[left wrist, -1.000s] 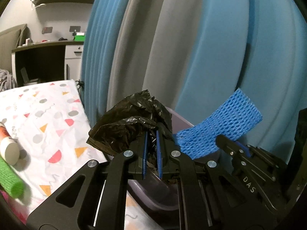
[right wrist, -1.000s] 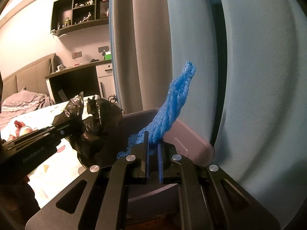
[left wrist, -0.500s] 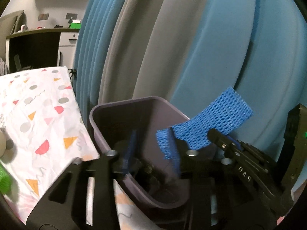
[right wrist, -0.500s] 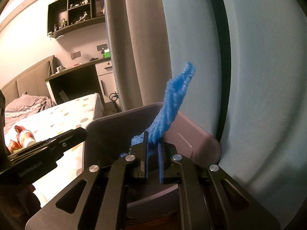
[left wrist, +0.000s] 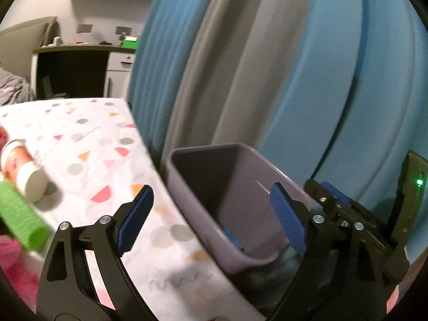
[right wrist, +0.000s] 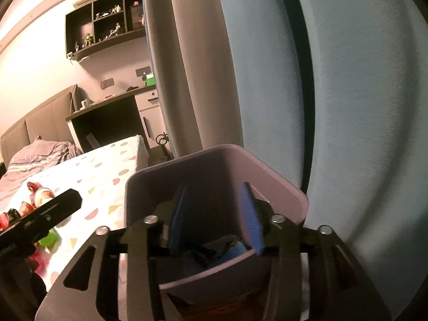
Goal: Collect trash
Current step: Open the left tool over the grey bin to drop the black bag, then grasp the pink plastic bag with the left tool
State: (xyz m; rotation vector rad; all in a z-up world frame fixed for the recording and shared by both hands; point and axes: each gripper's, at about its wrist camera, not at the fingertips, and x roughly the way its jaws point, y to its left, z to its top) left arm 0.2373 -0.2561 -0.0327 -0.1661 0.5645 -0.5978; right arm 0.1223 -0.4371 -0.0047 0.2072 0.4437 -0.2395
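- Your left tongs stand wide and are opening further, with nothing held; one blue pad hangs over the patterned sheet, the other over the open mouth of the bin.
- Your right tongs are partway apart and opening as well; nothing is pinched between their blue pads, which sit over the bin's opening.
- Below both tongs stands the mauve rectangular plastic bin, just beside the edge of the bed and in front of the blue and grey curtains.
- Inside the bin, the right wrist view shows a piece of blue foam mesh lying on crumpled black plastic at the bottom; the left wrist view catches only a blue strip of that mesh against the near wall.
- On the bed, the white sheet printed with coloured triangles and half-circles carries more litter off to your left: a green foam mesh sleeve and a white cylindrical container with a red label, lying on their sides and touching or nearly so.
- Pink material shows at the lower left edge of the left wrist view; it is too blurred to tell what it is.
- Your left tongs' black body also reaches into the right wrist view at the lower left, over the sheet.
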